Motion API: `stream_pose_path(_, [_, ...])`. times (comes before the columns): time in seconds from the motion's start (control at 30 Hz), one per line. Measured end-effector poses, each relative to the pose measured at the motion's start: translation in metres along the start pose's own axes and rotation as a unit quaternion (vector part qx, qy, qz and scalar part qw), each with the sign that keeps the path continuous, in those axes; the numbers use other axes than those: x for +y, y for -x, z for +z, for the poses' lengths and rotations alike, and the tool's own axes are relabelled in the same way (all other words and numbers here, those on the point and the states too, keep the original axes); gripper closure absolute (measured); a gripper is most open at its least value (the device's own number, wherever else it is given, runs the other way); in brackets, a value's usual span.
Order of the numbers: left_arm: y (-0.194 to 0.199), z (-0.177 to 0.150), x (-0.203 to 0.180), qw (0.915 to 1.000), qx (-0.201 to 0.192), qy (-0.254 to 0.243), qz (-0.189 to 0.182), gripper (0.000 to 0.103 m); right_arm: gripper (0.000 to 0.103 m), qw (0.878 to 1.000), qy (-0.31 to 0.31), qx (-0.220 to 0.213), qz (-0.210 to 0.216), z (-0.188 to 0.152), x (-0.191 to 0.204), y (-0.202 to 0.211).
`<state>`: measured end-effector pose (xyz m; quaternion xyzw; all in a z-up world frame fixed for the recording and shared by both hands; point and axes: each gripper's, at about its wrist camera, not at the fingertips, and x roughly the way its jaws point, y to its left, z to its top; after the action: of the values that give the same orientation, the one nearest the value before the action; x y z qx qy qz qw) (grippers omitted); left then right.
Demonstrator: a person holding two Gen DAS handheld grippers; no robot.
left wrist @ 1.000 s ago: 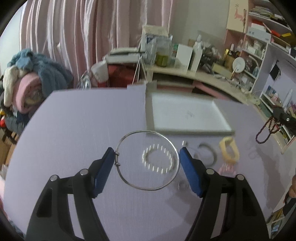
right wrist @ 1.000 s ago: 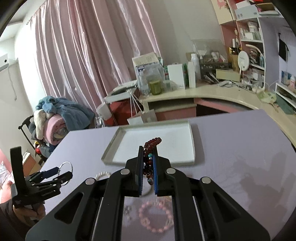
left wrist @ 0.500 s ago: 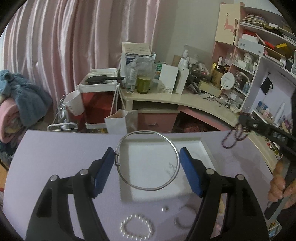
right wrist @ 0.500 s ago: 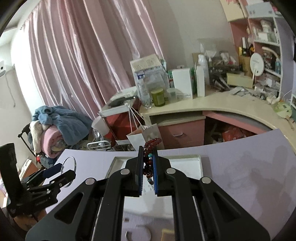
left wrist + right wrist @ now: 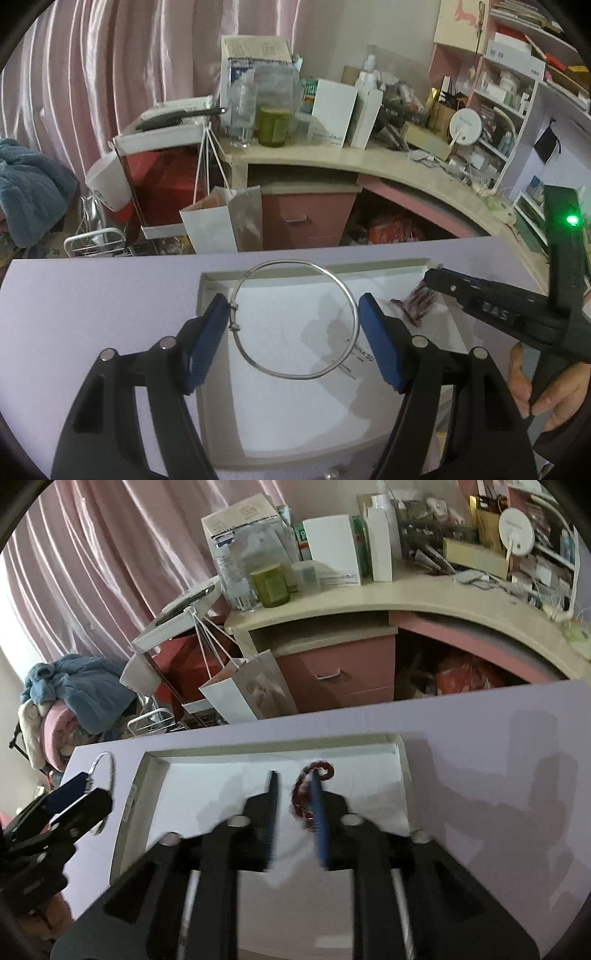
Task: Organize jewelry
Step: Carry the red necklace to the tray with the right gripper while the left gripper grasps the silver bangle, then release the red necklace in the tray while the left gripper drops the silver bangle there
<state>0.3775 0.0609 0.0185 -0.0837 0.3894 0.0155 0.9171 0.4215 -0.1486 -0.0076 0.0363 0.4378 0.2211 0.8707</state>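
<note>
Left claw point(image 5: 291, 332) grips silver bangle point(image 5: 295, 319); right claw point(image 5: 293, 812), just opening, releases red beads point(image 5: 306, 790).

Two grippers appear: the left gripper point(image 5: 291, 332) and the right gripper point(image 5: 295, 812). One silver bangle point(image 5: 295, 319) sits between the left gripper's two blue pads point(image 5: 207, 339). One dark red bead bracelet point(image 5: 306, 794) lies against one blue pad of the right gripper, at 12 o'clock from its body. One white tray point(image 5: 221, 424) rests on one lilac table point(image 5: 92, 295). One hand point(image 5: 546, 384) shows at 3 o'clock in the left wrist view. One white paper bag point(image 5: 251, 690) stands beyond the table at 11 o'clock, and one green jar point(image 5: 269, 585) above it.
</note>
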Motion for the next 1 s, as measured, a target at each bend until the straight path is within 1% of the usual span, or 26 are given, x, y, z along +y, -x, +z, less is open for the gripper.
stream_pose_path(0.03, [-0.005,-0.001,0.0,1.0,0.003,0.0,0.0,0.031,0.061,1.0,-0.001,-0.006,-0.001,-0.003,-0.003,0.004])
stream_pose_path(0.07, [-0.008,-0.002,0.001,1.0,0.005,0.0,0.0,0.031,0.059,1.0,-0.001,-0.01,-0.002,-0.004,-0.005,0.006])
stream_pose_path(0.3, [-0.03,-0.005,-0.004,0.9997,0.024,-0.002,0.0,0.031,0.059,1.0,-0.014,-0.014,-0.012,-0.01,-0.018,0.018])
stream_pose_path(0.4, [-0.039,-0.002,-0.005,0.9996,0.029,-0.003,0.006,0.031,0.059,1.0,-0.017,-0.019,-0.014,-0.01,-0.02,0.023])
stream_pose_path(0.5, [-0.048,0.0,-0.003,0.999,0.043,0.003,0.015,0.027,0.059,0.999,-0.023,-0.028,-0.014,-0.014,-0.022,0.035])
stream_pose_path(0.53, [-0.047,-0.001,-0.002,0.9989,0.043,0.004,0.018,0.025,0.059,0.999,-0.024,-0.032,-0.015,-0.016,-0.022,0.042])
stream_pose_path(0.67, [-0.023,-0.006,0.002,0.9994,0.025,0.01,0.021,0.022,0.059,0.998,-0.019,-0.052,-0.022,-0.025,-0.02,0.066])
stream_pose_path(0.77, [0.009,-0.014,0.011,0.9994,0.004,0.026,0.023,0.02,0.059,0.997,-0.022,-0.066,-0.022,-0.038,-0.02,0.088])
stream_pose_path(0.93, [0.07,-0.047,0.028,0.9973,-0.028,0.053,0.042,0.018,0.059,0.997,-0.024,-0.077,-0.015,-0.07,-0.015,0.119])
stream_pose_path(1.0, [0.094,-0.064,0.035,0.9959,-0.04,0.064,0.051,0.017,0.059,0.997,-0.014,-0.079,-0.013,-0.087,-0.009,0.13])
